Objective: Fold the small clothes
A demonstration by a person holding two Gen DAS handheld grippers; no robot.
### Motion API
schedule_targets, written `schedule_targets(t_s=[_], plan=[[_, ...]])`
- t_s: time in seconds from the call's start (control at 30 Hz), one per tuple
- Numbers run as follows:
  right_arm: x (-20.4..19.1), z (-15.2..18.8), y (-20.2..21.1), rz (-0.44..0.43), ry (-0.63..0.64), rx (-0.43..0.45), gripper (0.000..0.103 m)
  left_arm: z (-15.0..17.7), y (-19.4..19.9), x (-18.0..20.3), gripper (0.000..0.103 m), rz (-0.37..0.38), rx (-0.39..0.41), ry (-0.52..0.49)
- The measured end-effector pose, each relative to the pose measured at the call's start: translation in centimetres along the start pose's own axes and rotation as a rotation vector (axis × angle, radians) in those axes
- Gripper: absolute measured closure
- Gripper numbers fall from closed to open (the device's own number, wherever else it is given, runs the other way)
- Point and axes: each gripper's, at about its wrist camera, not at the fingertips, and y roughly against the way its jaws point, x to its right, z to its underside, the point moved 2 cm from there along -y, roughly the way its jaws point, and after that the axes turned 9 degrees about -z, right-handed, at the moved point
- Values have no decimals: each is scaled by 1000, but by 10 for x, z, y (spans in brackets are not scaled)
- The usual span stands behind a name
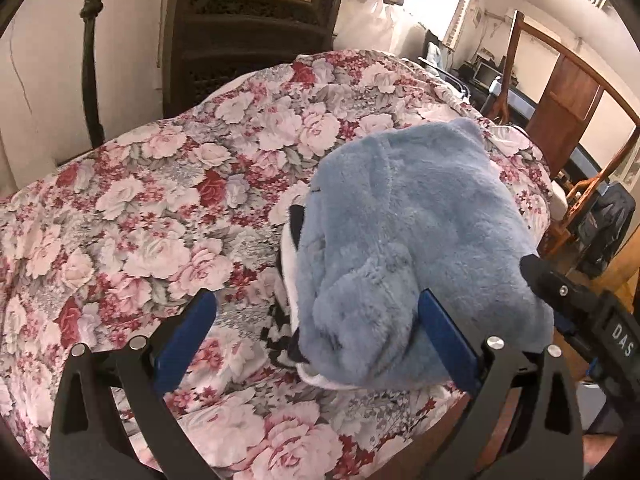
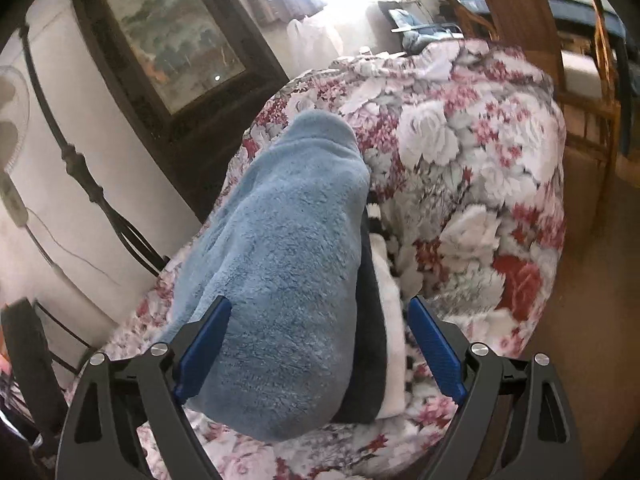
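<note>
A folded blue fleece garment [image 1: 408, 232] lies on a floral bedspread [image 1: 160, 200], on top of a white and a dark garment [image 1: 289, 276]. My left gripper [image 1: 320, 324] is open and wide; its right pad rests against the fleece's near end and its left pad is over bare bedspread. A finger of my right gripper [image 1: 538, 270] shows at the fleece's right side. In the right wrist view the right gripper [image 2: 320, 336] stands open around the pile: blue fleece [image 2: 280, 260], a dark layer [image 2: 370, 320] and a white layer [image 2: 390, 312] sit between its pads.
A dark carved cabinet with a framed painting [image 1: 248, 20] stands behind the bed, beside an iron bedpost [image 1: 90, 60]. Wooden furniture [image 1: 568, 112] and a dark bag [image 1: 608, 232] are to the right. The bed's edge drops to a wooden floor [image 2: 580, 320].
</note>
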Motion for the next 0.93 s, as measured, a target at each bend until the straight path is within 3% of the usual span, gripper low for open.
schedule_targets(t_s=[0.1,0.2,0.43,0.6,0.77,0.93], plan=[[-6,6,18,-27,5,39,13,6,10,-4,5,-22,-1,4],[-18,22,34,-40,44,24,13,10,21,-5,5,-40,0,-9],[-43,54,56,12,156,3,12,26,41,-4,5,79,-14,-40],[-49,66,69,62,186,9,7,35,58,4,5,-43,60,-117],[-49,67,72,76,182,17,7,39,57,1,5,-80,38,-105],[-50,67,74,81,180,25,7,36,64,-7,5,-92,63,-76]])
